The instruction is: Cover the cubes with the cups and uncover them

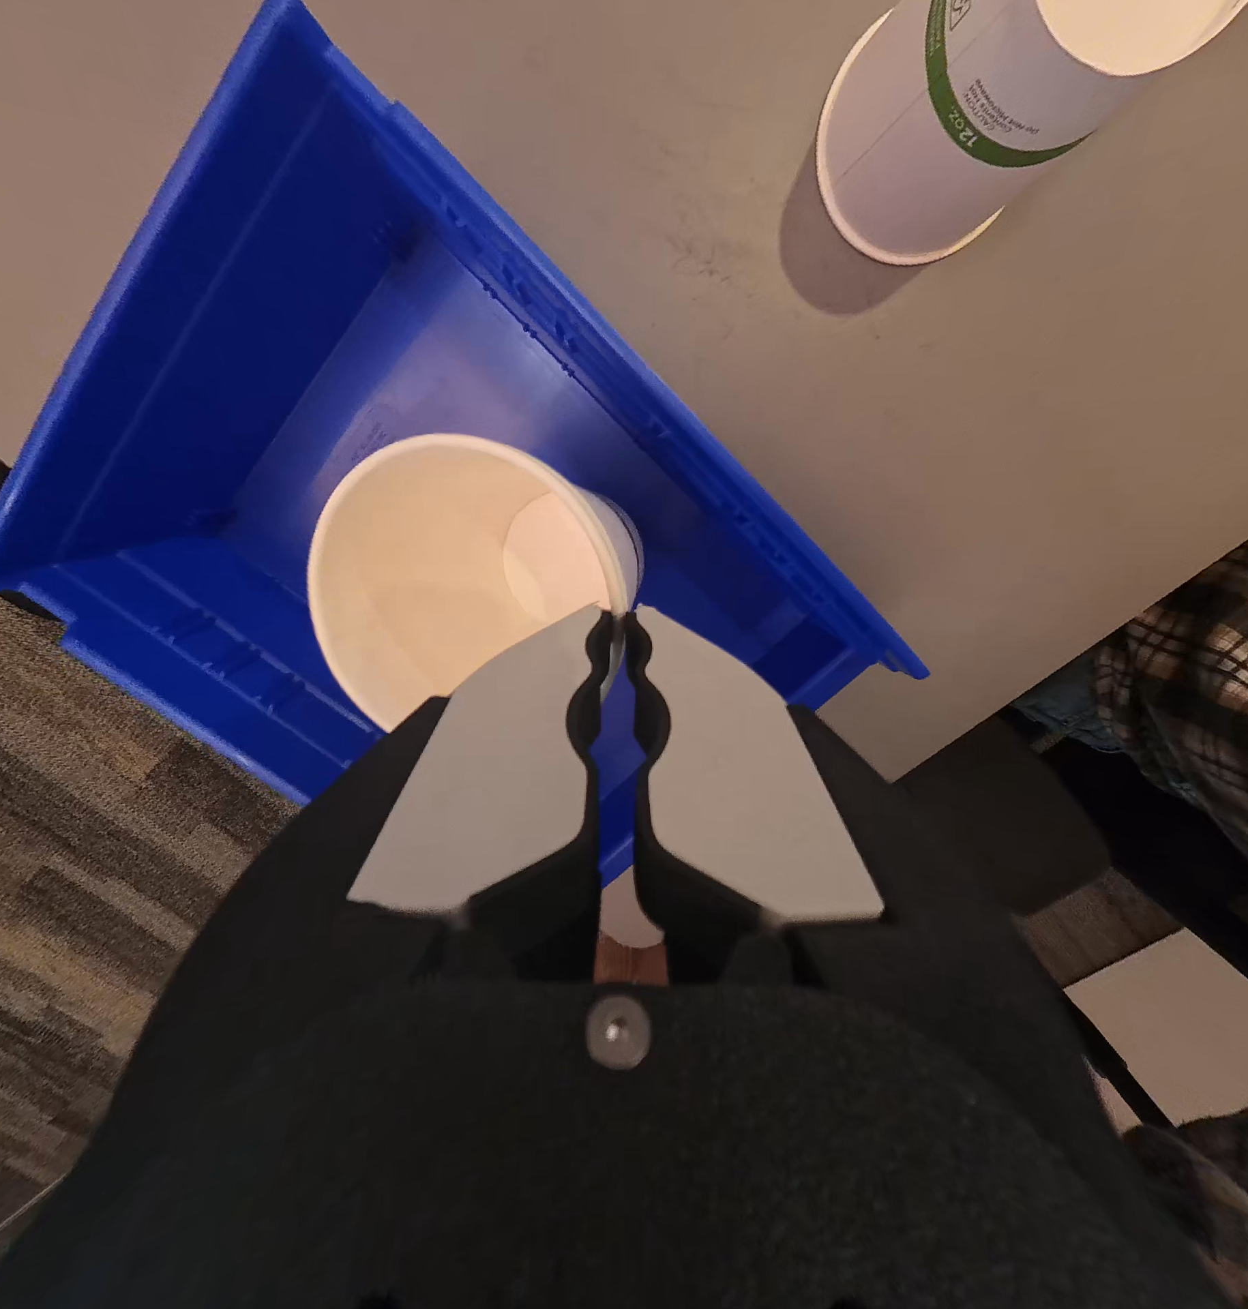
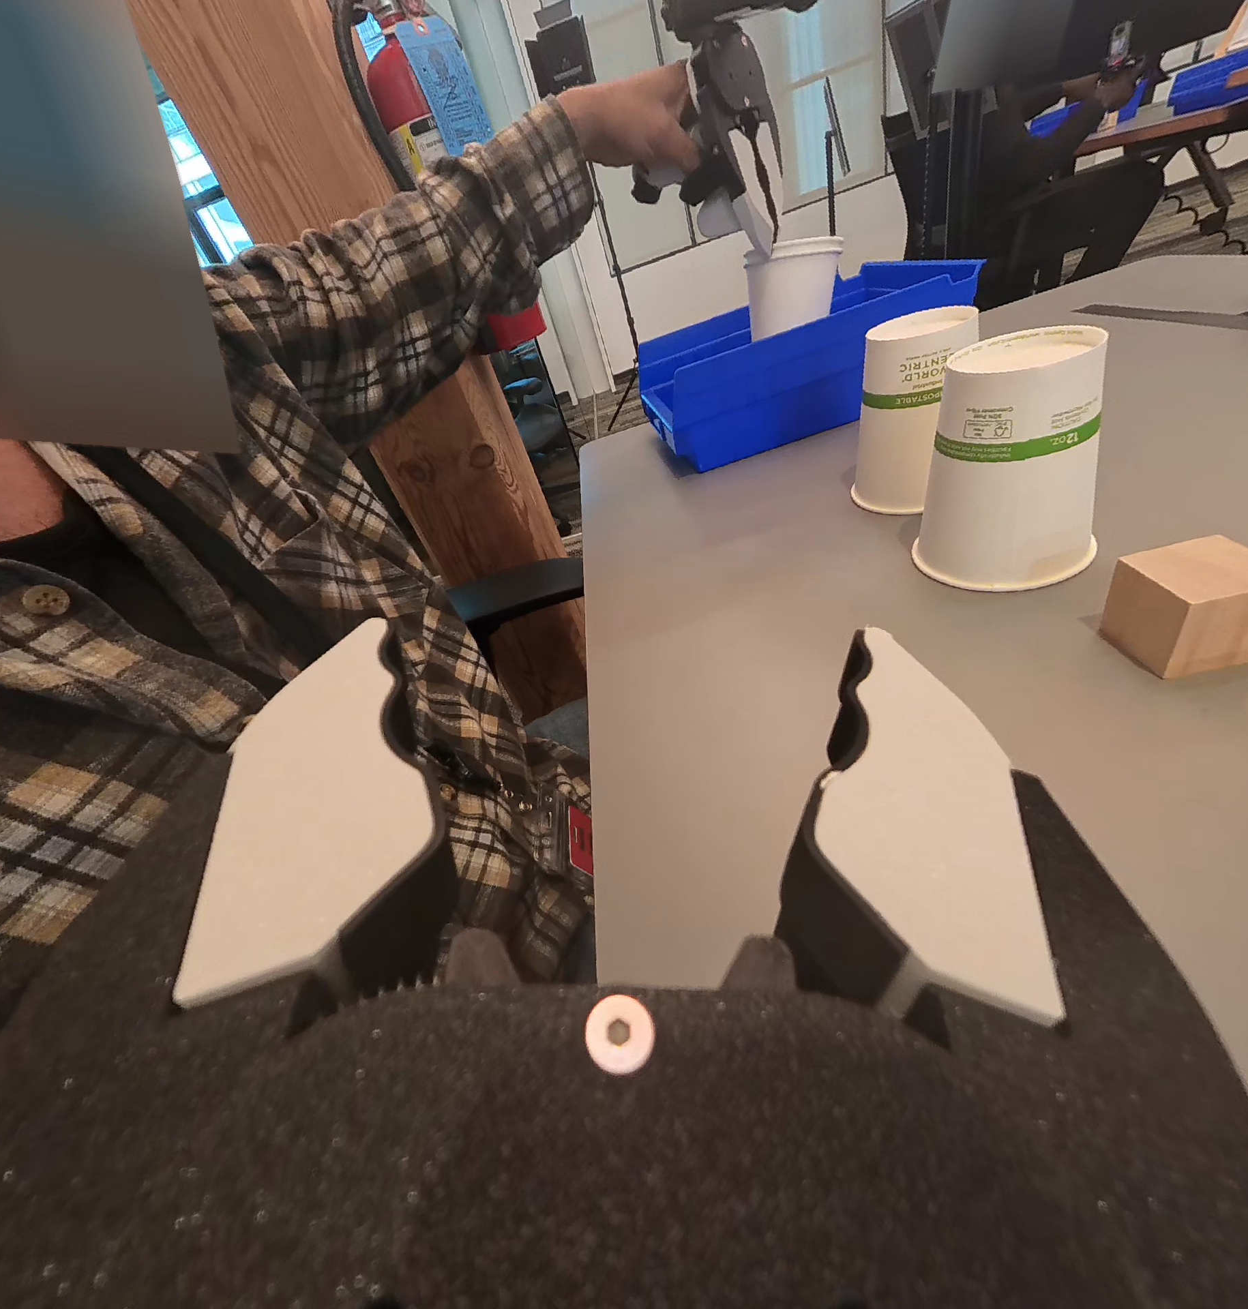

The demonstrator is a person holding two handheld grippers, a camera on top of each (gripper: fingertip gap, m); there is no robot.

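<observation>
My left gripper (image 1: 617,620) is shut on the rim of a white paper cup (image 1: 437,567), held upright over the blue bin (image 1: 182,397); the right wrist view shows that cup (image 2: 791,290) hanging partly inside the bin (image 2: 763,397). Two more white cups with green bands stand upside down on the grey table, one nearer (image 2: 1011,467) and one behind it (image 2: 897,418). A bare wooden cube (image 2: 1195,602) sits to the right of them. My right gripper (image 2: 625,659) is open and empty, low at the table's near edge.
The bin lies at the table's far left corner (image 2: 593,453). A person in a plaid shirt (image 2: 323,354) sits left of the table, beside a wooden post (image 2: 465,482). Chairs and desks stand in the background.
</observation>
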